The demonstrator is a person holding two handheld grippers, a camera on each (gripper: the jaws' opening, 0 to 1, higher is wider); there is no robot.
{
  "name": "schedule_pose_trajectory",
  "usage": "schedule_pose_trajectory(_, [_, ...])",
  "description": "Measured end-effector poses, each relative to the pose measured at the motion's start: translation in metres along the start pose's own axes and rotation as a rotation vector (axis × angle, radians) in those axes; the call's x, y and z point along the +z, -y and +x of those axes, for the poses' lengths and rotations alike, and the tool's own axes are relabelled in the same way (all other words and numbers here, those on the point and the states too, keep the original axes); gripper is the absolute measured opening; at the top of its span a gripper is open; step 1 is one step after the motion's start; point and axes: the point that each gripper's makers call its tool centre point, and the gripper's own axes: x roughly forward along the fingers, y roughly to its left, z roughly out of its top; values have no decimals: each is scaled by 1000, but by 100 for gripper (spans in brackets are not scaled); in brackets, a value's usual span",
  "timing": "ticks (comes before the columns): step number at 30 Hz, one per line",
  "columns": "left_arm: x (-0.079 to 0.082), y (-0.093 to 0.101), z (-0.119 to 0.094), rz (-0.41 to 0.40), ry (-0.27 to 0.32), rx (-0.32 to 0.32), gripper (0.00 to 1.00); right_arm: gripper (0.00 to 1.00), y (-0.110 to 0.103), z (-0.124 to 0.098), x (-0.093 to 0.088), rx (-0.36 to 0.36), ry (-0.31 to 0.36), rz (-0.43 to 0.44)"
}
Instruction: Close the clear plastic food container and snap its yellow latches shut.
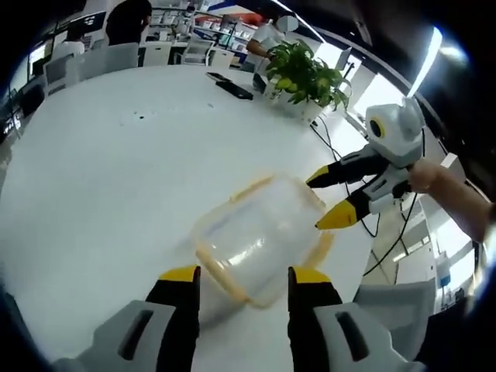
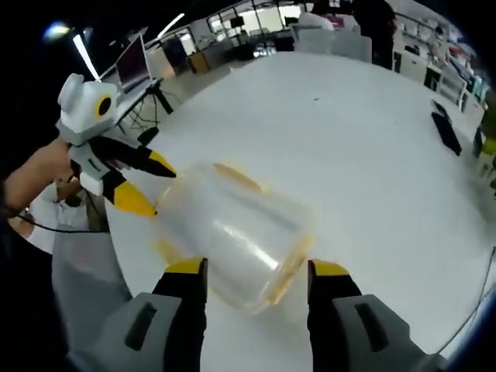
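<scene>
The left gripper, jaws parted, is held just before the clear container on the white table; the right gripper, likewise parted, faces it. Latching is judged next, needing presses on the yellow latches.

Open-plan office: large white table, potted plant, office chairs, shelving behind, monitor on a desk, people seated in background, ceiling strip lights.

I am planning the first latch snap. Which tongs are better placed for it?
Probably the right tongs: their yellow tips sit at the container edge beside a yellow latch. The left tongs stand open before its near corner.
</scene>
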Motion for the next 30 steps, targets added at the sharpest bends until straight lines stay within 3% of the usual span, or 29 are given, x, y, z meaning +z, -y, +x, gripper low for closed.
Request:
schedule_pose_trajectory(3, [2, 0, -3, 31, -1, 8, 38, 47, 0, -3, 1, -7, -6, -77])
schedule_pose_trajectory(12, [11, 8, -8, 148, -2, 5, 37, 44, -2, -8, 9, 11, 19, -138])
schedule_pose_trajectory(30, [28, 42, -5, 405, 25, -119, 33, 37, -20, -20, 53, 127, 121, -348])
